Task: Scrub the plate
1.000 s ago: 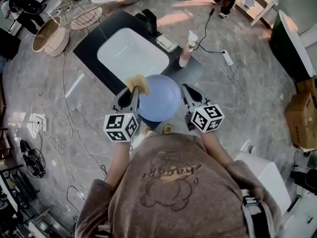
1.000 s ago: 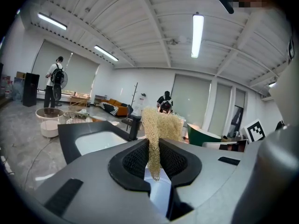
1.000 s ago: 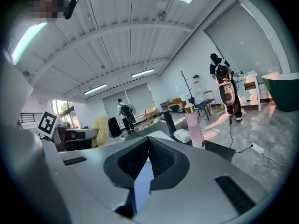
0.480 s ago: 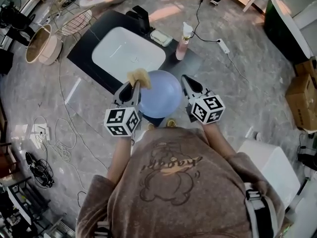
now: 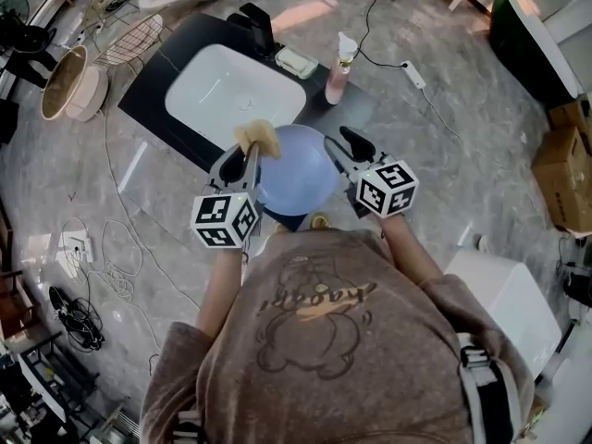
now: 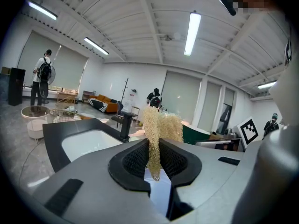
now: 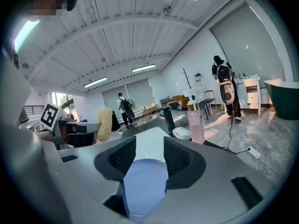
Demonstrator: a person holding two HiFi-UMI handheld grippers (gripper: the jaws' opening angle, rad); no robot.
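Observation:
A light blue plate (image 5: 296, 181) hangs at the near edge of the dark counter (image 5: 171, 58), between my two grippers. My left gripper (image 5: 248, 158) is shut on a yellow loofah scrubber (image 5: 256, 139), which sits at the plate's upper left rim. In the left gripper view the scrubber (image 6: 161, 125) stands up from the jaws of the left gripper (image 6: 154, 160). My right gripper (image 5: 340, 146) is at the plate's right rim and its jaws are opening. The plate (image 7: 140, 185) lies low between the spread pads of the right gripper (image 7: 149, 155), which do not press on it.
A white sink (image 5: 236, 95) is set in the counter, with a black faucet (image 5: 257, 24), a soap dish (image 5: 296, 61) and a pink pump bottle (image 5: 340, 72) behind it. Baskets (image 5: 69, 81) stand to the left. Cables (image 5: 92, 248) lie on the floor, a cardboard box (image 5: 569, 165) at right.
The right gripper's jaws, closed on the plate's rim before, now stand apart. The left gripper with the scrubber stays at the plate's left rim.

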